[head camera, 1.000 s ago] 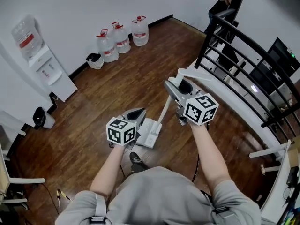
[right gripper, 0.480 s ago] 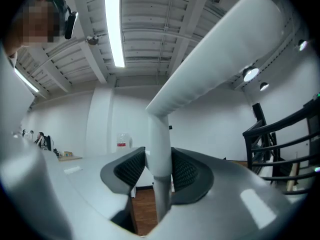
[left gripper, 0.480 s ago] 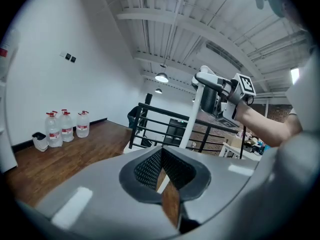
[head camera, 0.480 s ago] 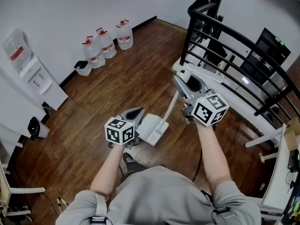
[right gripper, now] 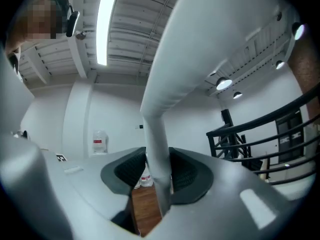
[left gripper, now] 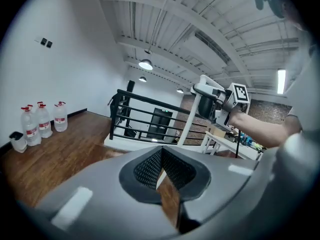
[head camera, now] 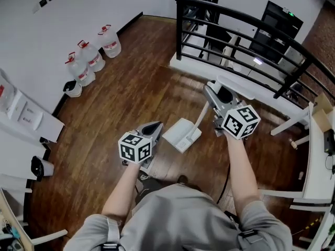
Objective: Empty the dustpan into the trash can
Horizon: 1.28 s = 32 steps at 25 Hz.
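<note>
A white long-handled dustpan hangs just above the wood floor, between my two grippers. Its handle rises to my right gripper, whose jaws are closing and press on the handle from both sides. My left gripper hovers to the left of the pan, apart from it, with its pads together and nothing between them. A small bin stands by the far wall, and a black bin sits at the left edge.
Three water bottles line the wall beside the small bin. A black railing runs across the back right on a white step. White table legs stand at the right. A water dispenser is at the left.
Both grippers and the dustpan have travelled sideways toward the railing. The bottles and the bin have slid left in view. The right gripper still has the handle.
</note>
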Motion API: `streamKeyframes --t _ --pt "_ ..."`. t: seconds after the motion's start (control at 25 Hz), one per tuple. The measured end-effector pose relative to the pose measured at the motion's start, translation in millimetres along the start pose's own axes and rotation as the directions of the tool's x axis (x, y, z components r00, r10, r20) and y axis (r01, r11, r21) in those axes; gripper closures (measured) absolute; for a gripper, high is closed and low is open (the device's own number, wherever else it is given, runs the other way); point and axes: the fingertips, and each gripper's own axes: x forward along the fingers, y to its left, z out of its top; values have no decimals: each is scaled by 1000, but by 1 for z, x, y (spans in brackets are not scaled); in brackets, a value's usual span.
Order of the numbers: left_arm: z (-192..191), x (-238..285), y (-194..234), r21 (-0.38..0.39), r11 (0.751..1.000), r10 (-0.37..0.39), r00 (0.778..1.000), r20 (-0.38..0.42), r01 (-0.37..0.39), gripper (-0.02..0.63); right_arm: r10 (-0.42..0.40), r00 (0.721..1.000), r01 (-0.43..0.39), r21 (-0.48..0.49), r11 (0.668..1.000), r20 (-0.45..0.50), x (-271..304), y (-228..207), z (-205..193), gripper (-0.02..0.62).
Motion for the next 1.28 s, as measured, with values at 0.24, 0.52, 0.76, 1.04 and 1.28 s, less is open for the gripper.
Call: streamKeyframes --t 0.24,0.52,0.76,1.04,1.28 --pt "-28 36 -19 4 998 -69 992 -104 70 601 -136 990 138 47 989 -41 -41 -58 -50 469" --pt "-76 82 -42 -29 990 -138 965 -224 135 601 -235 968 242 88 966 -86 -86 -114 -100 468" --pt "-127 117 -54 -64 984 -177 935 -307 165 601 -236 970 240 108 965 -52 -110 -155 -146 468" --pt "-166 143 -43 -61 975 -221 918 -329 213 601 -297 955 297 138 945 -22 -137 -185 -222 468" --pt "-191 169 -55 -66 961 -275 901 -335 269 601 -332 935 311 162 936 122 -164 -195 -227 468"
